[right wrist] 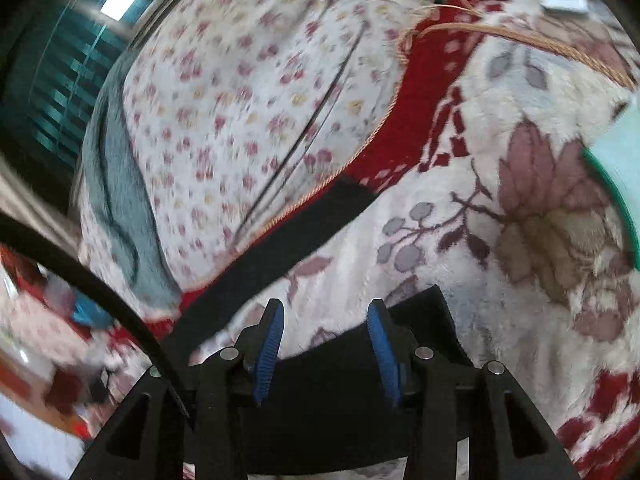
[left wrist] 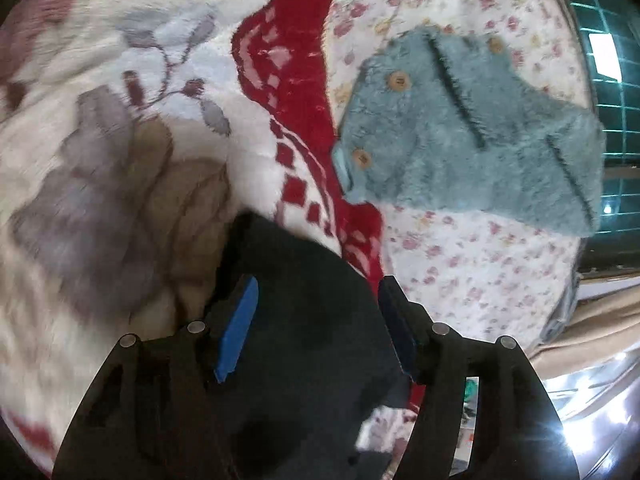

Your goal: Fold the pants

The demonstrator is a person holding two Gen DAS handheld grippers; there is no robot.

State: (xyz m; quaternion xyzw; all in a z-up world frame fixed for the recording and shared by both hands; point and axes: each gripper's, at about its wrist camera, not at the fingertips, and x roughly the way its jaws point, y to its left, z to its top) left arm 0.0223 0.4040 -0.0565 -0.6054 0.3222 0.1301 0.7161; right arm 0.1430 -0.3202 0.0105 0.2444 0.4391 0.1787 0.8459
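While my left wrist view shows a fluffy blue-grey sweater [left wrist: 472, 132] with wooden buttons lying whole on the floral sheet [left wrist: 480, 272], my right wrist view shows only its edge. My left gripper [left wrist: 316, 320] and my right gripper [right wrist: 326, 344] both have their fingers apart, with the black pants [right wrist: 340, 392] between them. I cannot tell if they pinch the cloth. The pants lie on the flowered blanket [right wrist: 500, 240], dark, and one long strip stretches away.
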